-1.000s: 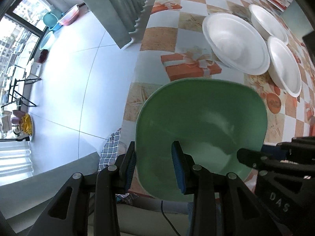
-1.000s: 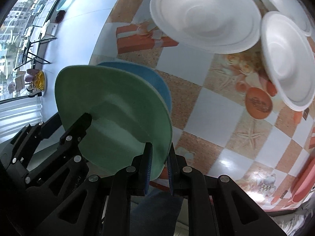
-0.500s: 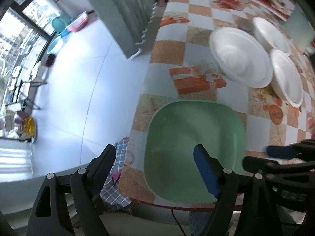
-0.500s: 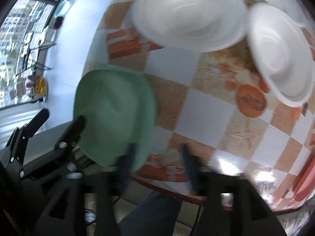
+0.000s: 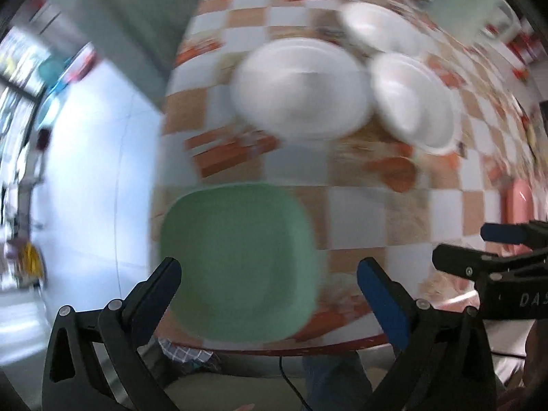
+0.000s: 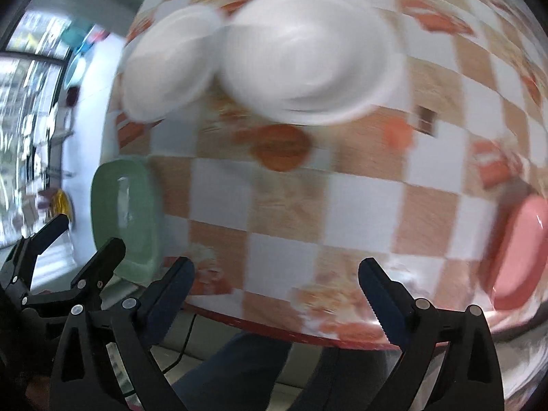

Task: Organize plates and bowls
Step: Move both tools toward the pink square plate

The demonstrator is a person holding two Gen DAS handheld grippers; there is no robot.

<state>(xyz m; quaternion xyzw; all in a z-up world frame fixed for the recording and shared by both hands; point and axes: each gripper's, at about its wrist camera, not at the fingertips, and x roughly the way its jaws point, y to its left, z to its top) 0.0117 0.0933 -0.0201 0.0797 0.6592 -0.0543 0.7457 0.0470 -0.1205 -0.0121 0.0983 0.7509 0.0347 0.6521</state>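
A green square plate (image 5: 239,260) lies flat at the near left corner of the checkered table (image 5: 359,212); it also shows in the right wrist view (image 6: 125,219). My left gripper (image 5: 269,274) is open and empty, hovering over it. My right gripper (image 6: 275,274) is open and empty above the table's near edge. Three white round bowls sit further back: a large one (image 5: 301,92), one to its right (image 5: 414,102), one behind (image 5: 376,29). A pink plate (image 6: 517,250) lies at the near right. Both views are motion-blurred.
The table's red-rimmed near edge (image 6: 291,334) runs below both grippers. White tiled floor (image 5: 96,171) lies to the left, with basins near a window. My right gripper shows at the right of the left wrist view (image 5: 507,239).
Both grippers let go of the green plate, opened wide and pulled back. The plate now lies flat on the table, over the blue plate seen earlier. Both cameras swung to the right.
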